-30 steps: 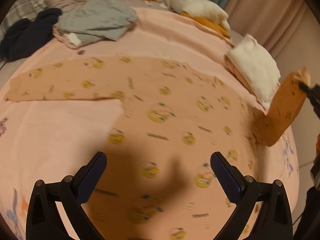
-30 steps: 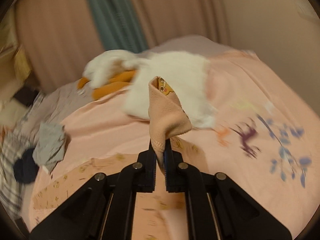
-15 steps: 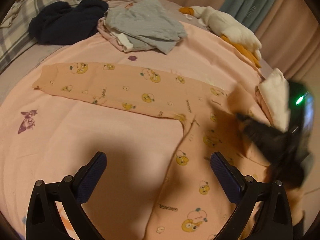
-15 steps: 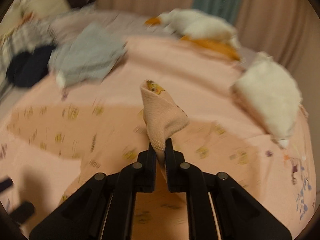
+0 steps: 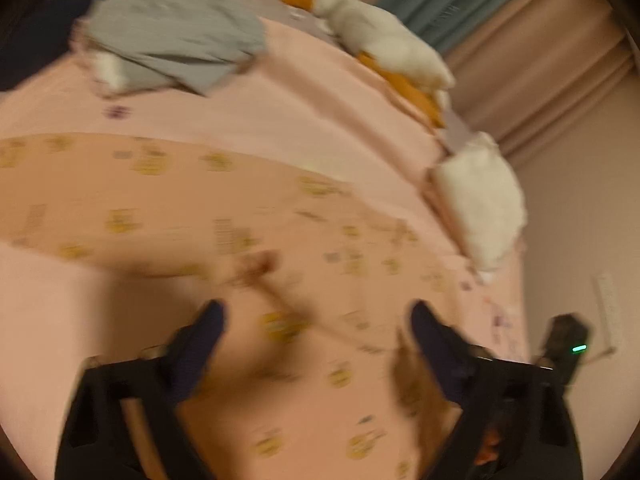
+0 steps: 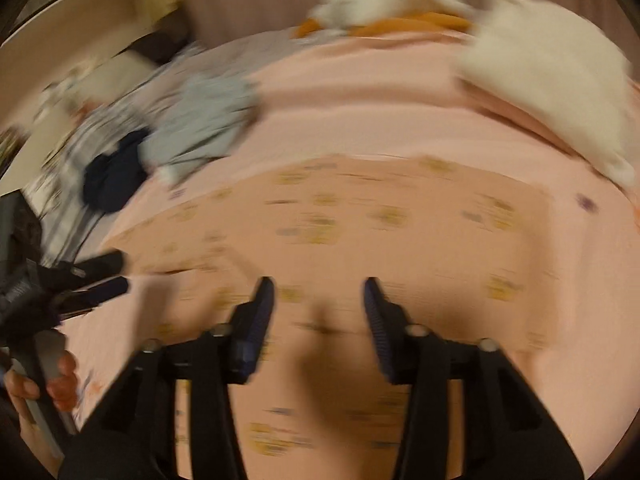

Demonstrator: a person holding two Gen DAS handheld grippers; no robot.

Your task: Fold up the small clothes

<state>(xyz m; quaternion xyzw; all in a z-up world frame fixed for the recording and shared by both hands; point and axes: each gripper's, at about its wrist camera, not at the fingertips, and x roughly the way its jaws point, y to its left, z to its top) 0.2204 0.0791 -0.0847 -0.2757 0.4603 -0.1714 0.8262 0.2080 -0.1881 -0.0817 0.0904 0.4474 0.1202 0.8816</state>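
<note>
My right fingers [image 6: 318, 312], just opening and empty, hover over the peach printed garment [image 6: 360, 220] lying crosswise on the bed [image 6: 360, 112]; left fingers [image 5: 316, 344] closing partway, empty.

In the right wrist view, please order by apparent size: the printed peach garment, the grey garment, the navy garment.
1. Printed peach garment, by far the largest, though nearest the camera.
2. Grey garment.
3. Navy garment, smallest; blur and overlap make its edges unsure.

No legible text; print on peach garment [image 5: 240, 216] too blurred.
</note>
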